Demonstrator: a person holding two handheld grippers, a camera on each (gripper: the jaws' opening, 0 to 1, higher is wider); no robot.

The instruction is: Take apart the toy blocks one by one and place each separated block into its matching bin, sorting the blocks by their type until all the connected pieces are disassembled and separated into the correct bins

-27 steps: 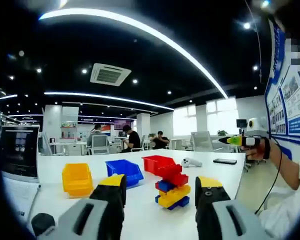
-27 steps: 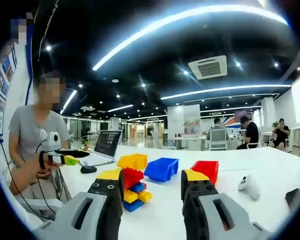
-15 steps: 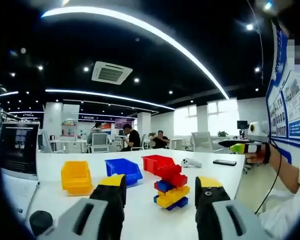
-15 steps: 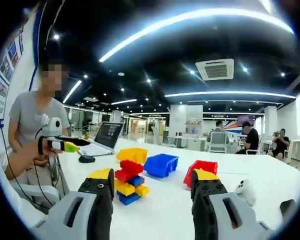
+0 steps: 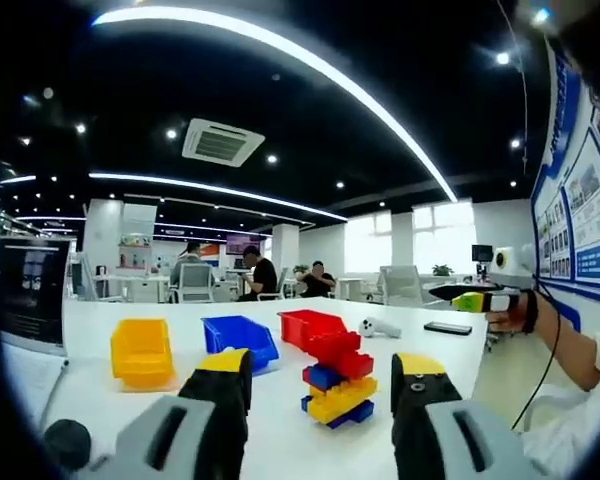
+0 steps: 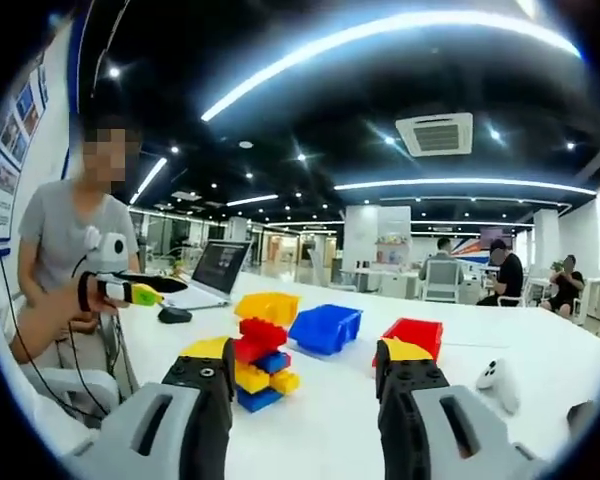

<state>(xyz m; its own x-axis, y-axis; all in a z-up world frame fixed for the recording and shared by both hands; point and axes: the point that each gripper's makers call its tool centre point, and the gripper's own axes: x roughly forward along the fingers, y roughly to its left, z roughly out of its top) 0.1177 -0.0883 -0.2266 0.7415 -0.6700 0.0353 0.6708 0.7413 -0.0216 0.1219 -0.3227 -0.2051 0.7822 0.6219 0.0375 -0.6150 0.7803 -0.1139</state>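
Note:
A stack of joined toy blocks (image 5: 337, 379), red on top, then blue and yellow, stands on the white table (image 5: 280, 440). It sits ahead of my left gripper (image 5: 320, 385), which is open and holds nothing. In the right gripper view the same block stack (image 6: 258, 364) stands just left of centre, in front of my open right gripper (image 6: 305, 375). Three bins line up behind it: yellow bin (image 5: 141, 351), blue bin (image 5: 239, 339), red bin (image 5: 310, 326). The other gripper (image 5: 475, 296) hangs at the right of the left gripper view, and at the left (image 6: 120, 289) of the right gripper view.
A laptop (image 6: 212, 280) and a black mouse (image 6: 174, 315) lie on the table's far left side. A white controller (image 6: 497, 375) and a dark phone (image 5: 449, 327) rest near the red bin's side. Seated people and office chairs fill the background.
Both views have shifted a little with the hands; in the right gripper view the block stack now shows more between the jaws. The blocks and bins have not moved.

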